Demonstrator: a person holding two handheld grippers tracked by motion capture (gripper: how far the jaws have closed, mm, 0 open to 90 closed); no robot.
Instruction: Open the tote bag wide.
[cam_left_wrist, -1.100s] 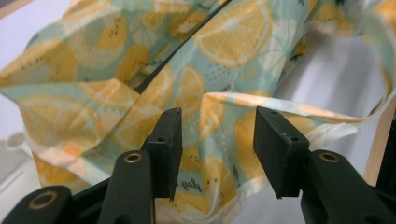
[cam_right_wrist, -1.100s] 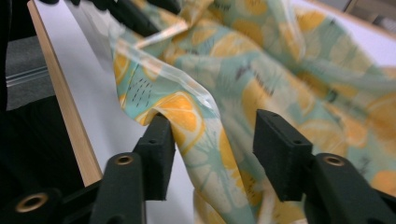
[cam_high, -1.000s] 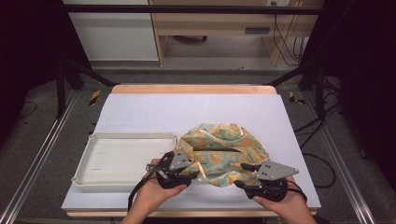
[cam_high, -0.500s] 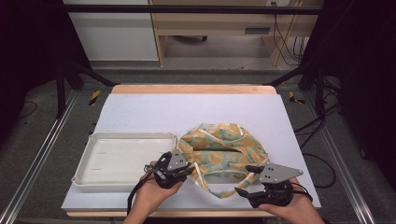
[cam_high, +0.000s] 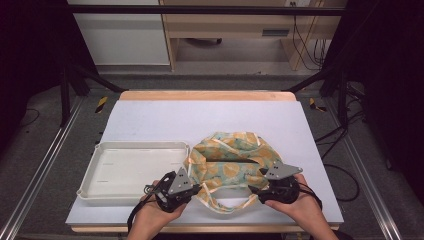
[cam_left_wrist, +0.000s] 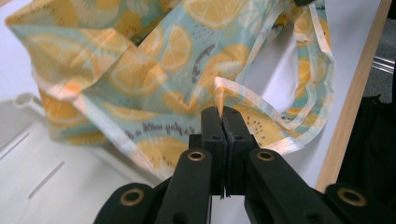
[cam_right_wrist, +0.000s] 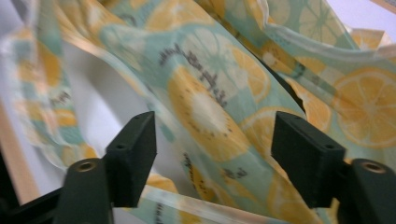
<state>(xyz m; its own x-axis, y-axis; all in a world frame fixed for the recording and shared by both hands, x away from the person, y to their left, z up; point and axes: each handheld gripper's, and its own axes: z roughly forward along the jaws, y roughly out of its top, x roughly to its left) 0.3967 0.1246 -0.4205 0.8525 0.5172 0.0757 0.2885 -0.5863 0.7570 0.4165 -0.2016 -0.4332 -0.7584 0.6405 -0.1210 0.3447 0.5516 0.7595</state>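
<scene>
Here, from the high view, the lemon-print fabric bag (cam_high: 232, 162) lies crumpled on the counter (cam_high: 210, 120) just ahead of and between the two tools. The left hand-held gripper (cam_high: 192, 186) sits at the bag's near-left edge, with the white tray (cam_high: 132, 170) off to its left; the right hand-held gripper (cam_high: 255, 189) sits at the near-right edge. A loop of pale handle strap (cam_high: 227, 206) sags toward the counter's front edge between them. Holding the cloth at two spread points looks like a way to draw it flat or open.

In the left gripper view, the jaws stand pressed together, clamped on a fold of the bag's pale-trimmed edge (cam_left_wrist: 219, 91) right at their tips. Beyond them the fabric rises in soft folds: teal ground, orange and yellow citrus slices, small dark lettering.

In the right gripper view, the jaws stand wide apart with the bag's cloth (cam_right_wrist: 205, 107) draped between and beyond them, not gripped. I judge this one is poised to take hold of the fabric next.
</scene>
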